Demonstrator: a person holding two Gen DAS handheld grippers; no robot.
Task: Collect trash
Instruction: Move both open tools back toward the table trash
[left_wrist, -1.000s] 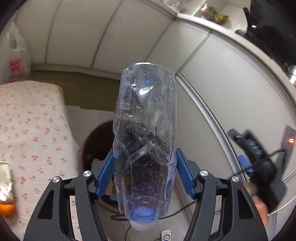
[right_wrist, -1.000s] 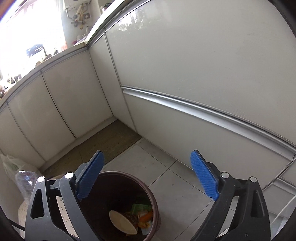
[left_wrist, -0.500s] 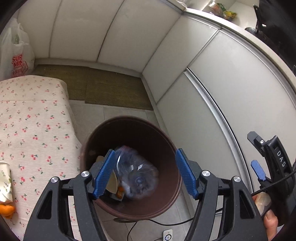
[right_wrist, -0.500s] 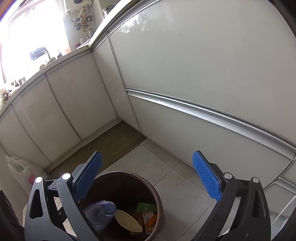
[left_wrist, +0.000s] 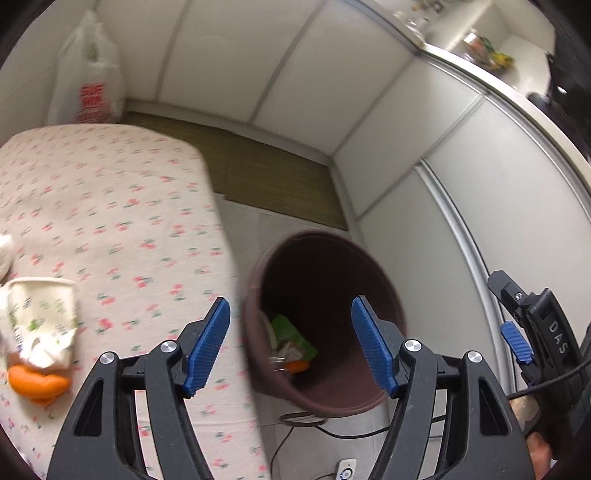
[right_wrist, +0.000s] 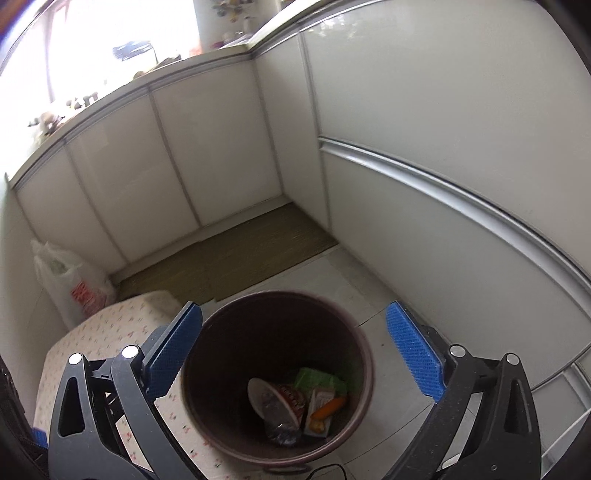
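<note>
A dark brown trash bin (left_wrist: 384, 280) stands on the floor beside the table; it also shows in the right wrist view (right_wrist: 354, 325). Inside lie a clear plastic bottle (right_wrist: 277, 421), a white bowl, green wrapper and orange scraps. My left gripper (left_wrist: 291, 343) is open and empty, over the table edge and the bin rim. My right gripper (right_wrist: 295, 354) is open and empty above the bin. A crushed paper cup (left_wrist: 40, 321) and orange peel (left_wrist: 37, 384) lie on the floral tablecloth (left_wrist: 122, 206) at the left.
White cabinet doors (right_wrist: 424, 147) wall the corner behind and right of the bin. A white plastic bag (left_wrist: 88, 77) stands on the floor past the table. A brown mat (right_wrist: 229, 254) covers the floor by the cabinets. A black cable (left_wrist: 332, 432) trails below the bin.
My left gripper opened and the clear bottle fell into the bin. The left gripper then swung left toward the table. The right gripper stayed open above the bin.
</note>
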